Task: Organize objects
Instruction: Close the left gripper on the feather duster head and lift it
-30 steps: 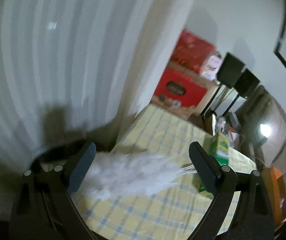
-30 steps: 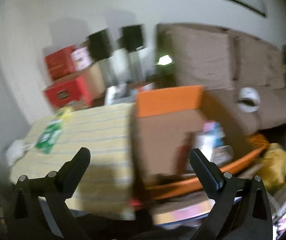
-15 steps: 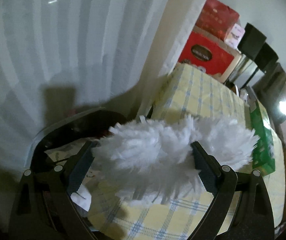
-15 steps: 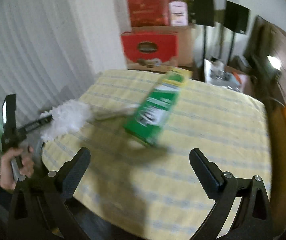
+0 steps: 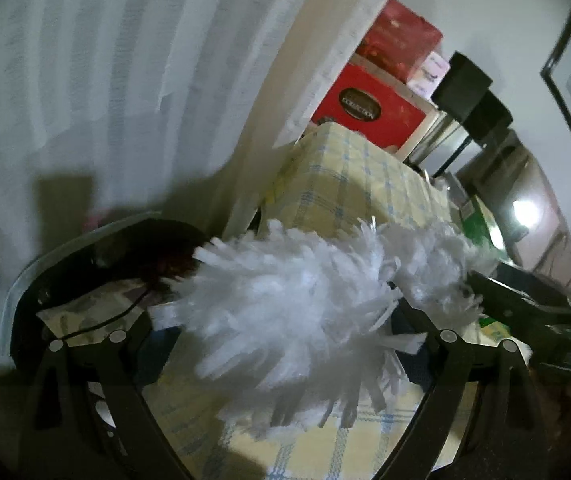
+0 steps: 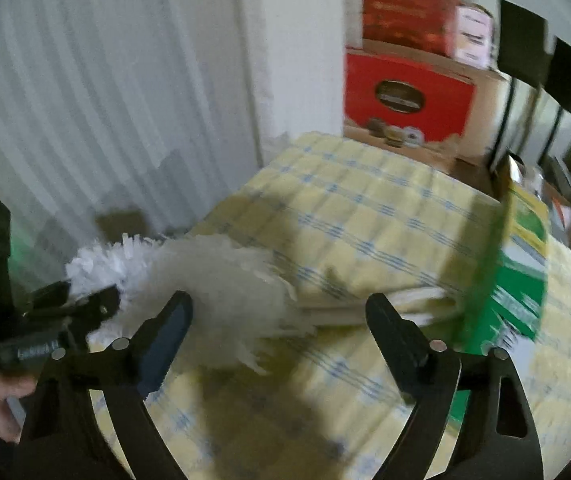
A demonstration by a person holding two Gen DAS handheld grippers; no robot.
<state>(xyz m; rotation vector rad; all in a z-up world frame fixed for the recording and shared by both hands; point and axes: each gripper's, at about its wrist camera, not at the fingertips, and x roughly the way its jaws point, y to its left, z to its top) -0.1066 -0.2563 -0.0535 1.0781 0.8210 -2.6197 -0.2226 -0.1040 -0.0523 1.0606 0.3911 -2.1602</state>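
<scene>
White fluffy duster head [image 5: 285,300] filling the centre of the left wrist view, lying on a yellow checked tablecloth [image 5: 349,176] at the near edge of the table, spreading across the gap of the left gripper [image 5: 273,320]; jaws spread wide, right-hand finger partly hidden by the fluff, contact with the pads not discernible, so grasp or release cannot be told. Same duster [image 6: 205,276] at centre left of the right wrist view, pale handle [image 6: 369,300] running right toward a green box [image 6: 521,264] standing at the right edge. Right gripper [image 6: 281,320] low in the frame, jaws wide, just closing a little, straddling the duster's handle end without visibly pressing on it. Left gripper [image 6: 81,304] at lower left of that view, with a hand [image 6: 1,404] beneath it. Red boxes [image 6: 405,92] stacked at upper right, white curtain [image 6: 105,92] across the upper left.
</scene>
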